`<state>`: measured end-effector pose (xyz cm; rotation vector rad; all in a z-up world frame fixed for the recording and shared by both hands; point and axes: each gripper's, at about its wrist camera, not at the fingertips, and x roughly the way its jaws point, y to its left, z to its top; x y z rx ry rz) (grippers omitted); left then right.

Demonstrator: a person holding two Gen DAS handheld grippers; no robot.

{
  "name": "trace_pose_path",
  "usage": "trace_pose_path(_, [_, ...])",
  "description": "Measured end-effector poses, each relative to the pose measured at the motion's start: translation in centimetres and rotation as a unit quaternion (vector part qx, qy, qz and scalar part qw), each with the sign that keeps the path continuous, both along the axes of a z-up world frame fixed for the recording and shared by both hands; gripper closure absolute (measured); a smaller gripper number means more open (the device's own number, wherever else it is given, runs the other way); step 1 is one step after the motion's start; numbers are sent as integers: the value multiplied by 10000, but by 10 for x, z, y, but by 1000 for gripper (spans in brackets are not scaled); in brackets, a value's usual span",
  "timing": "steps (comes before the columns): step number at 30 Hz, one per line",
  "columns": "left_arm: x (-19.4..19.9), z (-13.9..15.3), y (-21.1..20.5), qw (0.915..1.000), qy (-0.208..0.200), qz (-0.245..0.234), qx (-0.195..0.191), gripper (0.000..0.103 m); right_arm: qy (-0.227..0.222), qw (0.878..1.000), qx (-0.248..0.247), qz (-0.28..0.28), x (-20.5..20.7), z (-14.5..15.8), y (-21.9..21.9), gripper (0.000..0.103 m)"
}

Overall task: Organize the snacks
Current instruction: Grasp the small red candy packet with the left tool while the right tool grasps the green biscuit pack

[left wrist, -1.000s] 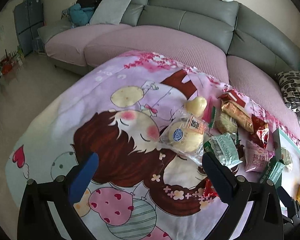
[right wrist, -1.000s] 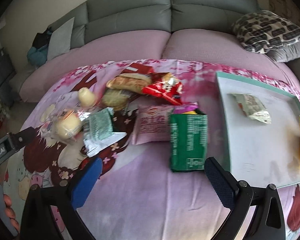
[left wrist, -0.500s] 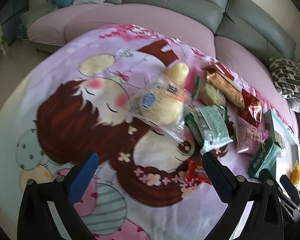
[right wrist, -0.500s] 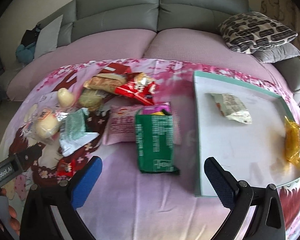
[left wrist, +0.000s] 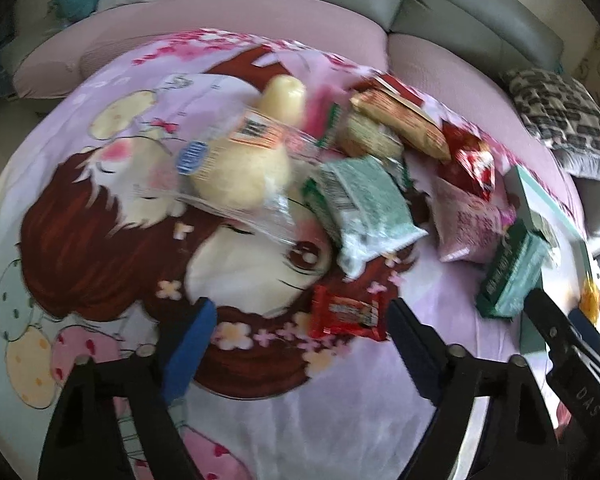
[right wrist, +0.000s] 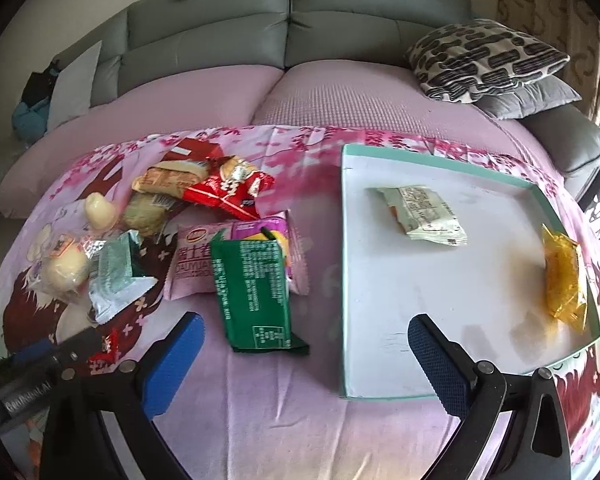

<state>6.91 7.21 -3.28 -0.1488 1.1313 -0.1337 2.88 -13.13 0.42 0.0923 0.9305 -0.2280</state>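
Snack packets lie in a heap on a pink cartoon cloth. In the left wrist view my left gripper (left wrist: 300,332) is open and empty, just above a small red packet (left wrist: 346,317). Beyond it lie a clear bag of buns (left wrist: 236,164) and a pale green packet (left wrist: 360,200). In the right wrist view my right gripper (right wrist: 304,356) is open and empty, its jaws either side of a dark green packet (right wrist: 254,292) and the tray's near left corner. The teal-rimmed white tray (right wrist: 380,394) holds a white packet (right wrist: 424,220) and a yellow packet (right wrist: 564,280).
A pink packet (right wrist: 196,264), a red packet (right wrist: 228,192) and brown packets (right wrist: 172,178) lie behind the green one. A grey sofa (right wrist: 340,32) with a patterned cushion (right wrist: 484,56) runs behind the table. The left gripper's body shows at the lower left (right wrist: 32,380).
My left gripper has moved forward and down toward the snack heap; the small red packet now lies between its fingers. My right gripper has shifted right, bringing the tray more into view.
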Motion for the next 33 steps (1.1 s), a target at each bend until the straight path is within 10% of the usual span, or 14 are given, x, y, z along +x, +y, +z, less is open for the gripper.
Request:
trace_pose_path(15, [1,-4,-24,9994,58,-318,94,46,-340,9986,203,362,3,4,7,2])
trace_pose_path(33, [0,-5,-22,9992,35,-384,40,63,-174,9971,421,609,19,-22,18,48])
